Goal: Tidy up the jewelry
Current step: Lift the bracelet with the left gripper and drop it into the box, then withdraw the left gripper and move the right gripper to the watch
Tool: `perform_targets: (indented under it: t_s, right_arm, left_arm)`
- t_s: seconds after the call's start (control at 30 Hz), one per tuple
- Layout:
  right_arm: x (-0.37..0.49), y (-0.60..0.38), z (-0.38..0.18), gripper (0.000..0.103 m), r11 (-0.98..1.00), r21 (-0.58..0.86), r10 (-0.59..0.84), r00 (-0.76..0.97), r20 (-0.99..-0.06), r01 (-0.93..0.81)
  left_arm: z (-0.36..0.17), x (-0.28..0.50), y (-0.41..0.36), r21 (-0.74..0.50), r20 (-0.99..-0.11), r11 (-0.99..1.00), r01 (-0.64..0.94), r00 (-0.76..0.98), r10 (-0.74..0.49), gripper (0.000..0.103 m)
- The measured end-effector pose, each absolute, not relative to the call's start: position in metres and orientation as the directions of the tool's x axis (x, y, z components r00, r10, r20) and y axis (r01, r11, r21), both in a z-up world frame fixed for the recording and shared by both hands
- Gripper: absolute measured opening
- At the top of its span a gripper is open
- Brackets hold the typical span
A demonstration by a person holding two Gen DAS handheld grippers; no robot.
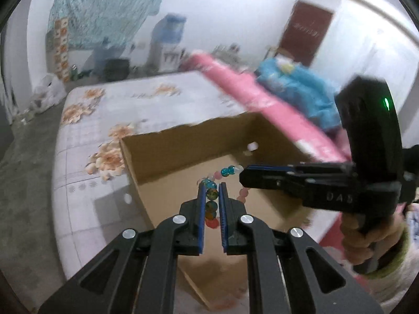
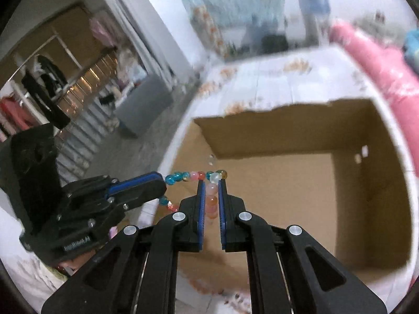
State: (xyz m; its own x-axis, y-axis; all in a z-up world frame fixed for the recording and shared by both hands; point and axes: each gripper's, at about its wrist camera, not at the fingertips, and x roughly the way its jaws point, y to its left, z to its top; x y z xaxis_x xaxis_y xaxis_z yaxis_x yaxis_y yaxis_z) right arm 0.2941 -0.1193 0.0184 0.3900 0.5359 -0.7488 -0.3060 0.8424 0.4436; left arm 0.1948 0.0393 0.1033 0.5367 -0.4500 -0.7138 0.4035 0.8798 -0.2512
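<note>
A string of glass beads (image 1: 211, 194) in teal, green, orange and pink hangs between both grippers above an open cardboard box (image 1: 167, 154). My left gripper (image 1: 212, 187) is shut on one stretch of the beads. The right gripper (image 1: 243, 174) comes in from the right, held by a hand, and is shut on another stretch. In the right wrist view my right gripper (image 2: 210, 183) pinches pale pink and white beads (image 2: 211, 201), while the left gripper (image 2: 163, 183) grips the teal end from the left. The cardboard box (image 2: 288, 120) lies below.
The box sits on a bed with a white floral sheet (image 1: 110, 104). A pink roll (image 1: 251, 91) and a blue bundle (image 1: 296, 89) lie along the bed's far right. Grey floor (image 1: 28, 157) runs left of the bed. A clothes rack (image 2: 42, 83) stands far left.
</note>
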Motion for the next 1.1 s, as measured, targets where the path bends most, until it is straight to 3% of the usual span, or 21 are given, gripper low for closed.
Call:
perform_targets:
  t_s: [0.17, 0.3, 0.5, 0.63, 0.77, 0.87, 1.0, 1.1]
  right_arm:
    - [0.352, -0.113, -0.022, 0.008, 0.840, 0.487, 0.537, 0.237, -0.810, -0.241]
    - [0.375, -0.115, -0.049, 0.013, 0.816, 0.558, 0.576, 0.124, -0.808, -0.151]
    - [0.368, -0.133, -0.032, 0.017, 0.796, 0.587, 0.605, 0.172, -0.777, -0.149]
    - [0.346, -0.156, 0.001, 0.023, 0.789, 0.585, 0.614, 0.275, -0.739, -0.189]
    - [0.294, -0.180, 0.050, 0.042, 0.809, 0.529, 0.584, 0.450, -0.676, -0.257]
    - [0.250, -0.192, 0.074, 0.057, 0.836, 0.473, 0.541, 0.571, -0.618, -0.279]
    - [0.181, -0.204, 0.075, 0.069, 0.866, 0.423, 0.484, 0.667, -0.567, -0.269]
    - [0.147, -0.206, 0.056, 0.073, 0.907, 0.364, 0.402, 0.691, -0.601, -0.210]
  left_arm:
    - [0.072, 0.237, 0.029, -0.157, -0.815, 0.925, 0.346, 0.484, -0.319, 0.010]
    - [0.067, 0.243, 0.024, -0.115, -0.824, 0.936, 0.332, 0.494, -0.276, 0.010]
    - [0.087, 0.232, 0.031, -0.106, -0.791, 0.948, 0.299, 0.553, -0.263, 0.033]
    - [0.111, 0.209, 0.040, -0.101, -0.745, 0.955, 0.280, 0.614, -0.259, 0.055]
    - [0.129, 0.176, 0.052, -0.099, -0.703, 0.960, 0.263, 0.664, -0.255, 0.076]
    - [0.132, 0.141, 0.066, -0.113, -0.680, 0.961, 0.254, 0.685, -0.261, 0.085]
    - [0.115, 0.105, 0.075, -0.123, -0.704, 0.966, 0.228, 0.666, -0.246, 0.090]
    - [0.089, 0.085, 0.076, -0.134, -0.746, 0.967, 0.216, 0.621, -0.242, 0.091]
